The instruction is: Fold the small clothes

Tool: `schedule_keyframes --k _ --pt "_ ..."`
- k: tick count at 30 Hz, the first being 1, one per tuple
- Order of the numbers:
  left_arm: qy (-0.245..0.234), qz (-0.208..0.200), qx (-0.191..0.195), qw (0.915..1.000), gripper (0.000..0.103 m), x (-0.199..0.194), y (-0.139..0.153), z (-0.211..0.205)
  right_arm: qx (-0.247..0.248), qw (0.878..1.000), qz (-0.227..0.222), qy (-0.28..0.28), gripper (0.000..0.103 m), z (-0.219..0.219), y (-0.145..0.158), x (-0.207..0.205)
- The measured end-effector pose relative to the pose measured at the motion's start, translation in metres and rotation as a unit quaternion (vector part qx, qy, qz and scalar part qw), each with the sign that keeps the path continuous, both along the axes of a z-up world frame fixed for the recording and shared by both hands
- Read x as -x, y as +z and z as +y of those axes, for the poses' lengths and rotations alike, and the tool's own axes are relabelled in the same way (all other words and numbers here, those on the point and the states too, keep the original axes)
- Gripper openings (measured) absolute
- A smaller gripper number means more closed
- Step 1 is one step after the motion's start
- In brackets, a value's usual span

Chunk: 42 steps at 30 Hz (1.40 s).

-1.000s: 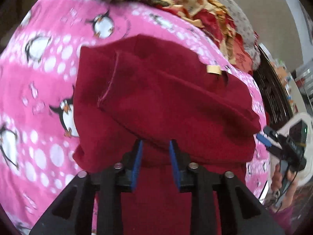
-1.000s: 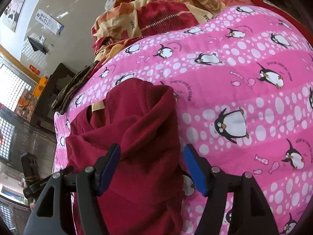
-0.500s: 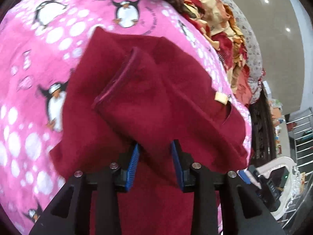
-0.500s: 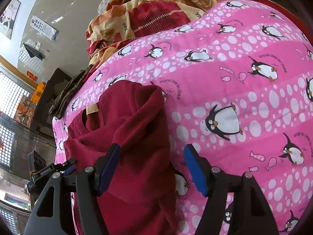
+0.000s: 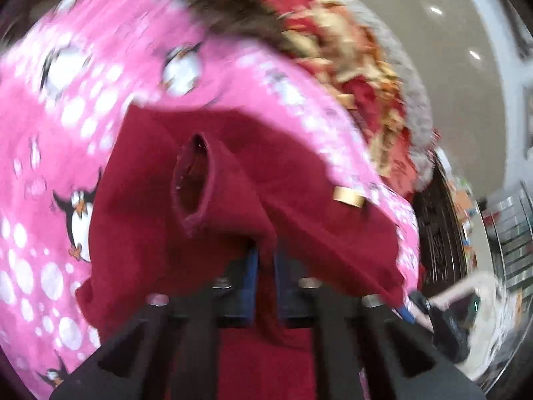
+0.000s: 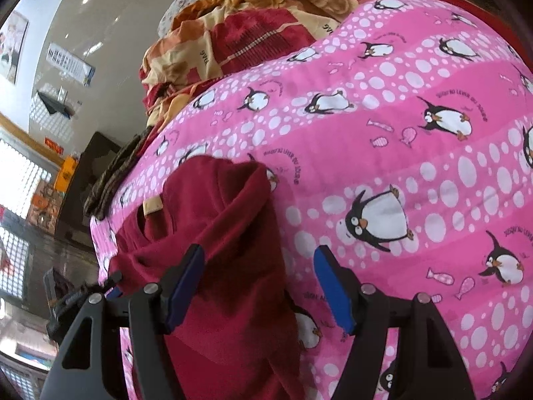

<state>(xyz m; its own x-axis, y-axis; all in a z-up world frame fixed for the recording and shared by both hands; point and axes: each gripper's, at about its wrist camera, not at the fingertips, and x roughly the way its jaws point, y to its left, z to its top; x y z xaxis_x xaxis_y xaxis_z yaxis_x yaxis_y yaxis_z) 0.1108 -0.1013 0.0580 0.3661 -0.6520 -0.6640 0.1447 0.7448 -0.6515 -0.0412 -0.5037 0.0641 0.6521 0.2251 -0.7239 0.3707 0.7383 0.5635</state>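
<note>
Through the left wrist camera, the left gripper (image 5: pixel 265 263) is pinching a fold of the dark red fleece garment (image 5: pixel 233 200), its blue-padded jaws having just closed with the cloth between them. The picture is blurring, so the finer seams are hard to make out. The garment is lying on the pink penguin-print quilt (image 5: pixel 66 133), bunching up towards the gripper, with a sleeve opening (image 5: pixel 191 186) gaping towards the lens and a tan label (image 5: pixel 348 196) showing on the far side. A heap of red and orange patterned bedding (image 5: pixel 366 83) is sitting beyond the quilt.

Through the right wrist camera, the right gripper (image 6: pixel 258 286) is hovering with its jaws wide apart and gripping nothing; one blue pad is overlapping the edge of the garment (image 6: pixel 226 233) in the view, the other is standing over bare quilt (image 6: pixel 399 133), and whether either pad is touching the cloth is not clear. The tan label (image 6: pixel 151 205) is sitting near the neckline on the left.

The fleece is looking light, soft and limp, so it will likely sag and slide wherever it is unsupported. Taking hold at a hem, a shoulder seam or a sleeve cuff, where the cloth is doubled, should be giving a firmer bite than pinching a single loose layer.
</note>
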Motion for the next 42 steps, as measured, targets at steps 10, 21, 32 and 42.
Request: schedule_keyframes --k 10,21,32,42 --pt "-0.028 -0.101 -0.033 0.9939 0.000 0.052 0.062 0.043 -0.041 0.999 -0.016 -0.002 0.072 -0.002 0.003 -0.017" --pt "-0.044 -0.120 -0.076 0.9889 0.000 0.058 0.041 0.027 -0.003 0.999 -0.042 0.001 0.004 0.002 0.013 -0.078" --pt "-0.045 -0.083 -0.126 0.9875 0.000 0.043 -0.009 0.017 0.058 0.997 -0.038 0.041 0.083 0.006 0.018 -0.052" --pt "-0.055 -0.071 -0.125 0.9881 0.000 0.046 -0.004 0.016 0.109 0.990 -0.026 0.080 0.018 0.026 0.005 -0.063"
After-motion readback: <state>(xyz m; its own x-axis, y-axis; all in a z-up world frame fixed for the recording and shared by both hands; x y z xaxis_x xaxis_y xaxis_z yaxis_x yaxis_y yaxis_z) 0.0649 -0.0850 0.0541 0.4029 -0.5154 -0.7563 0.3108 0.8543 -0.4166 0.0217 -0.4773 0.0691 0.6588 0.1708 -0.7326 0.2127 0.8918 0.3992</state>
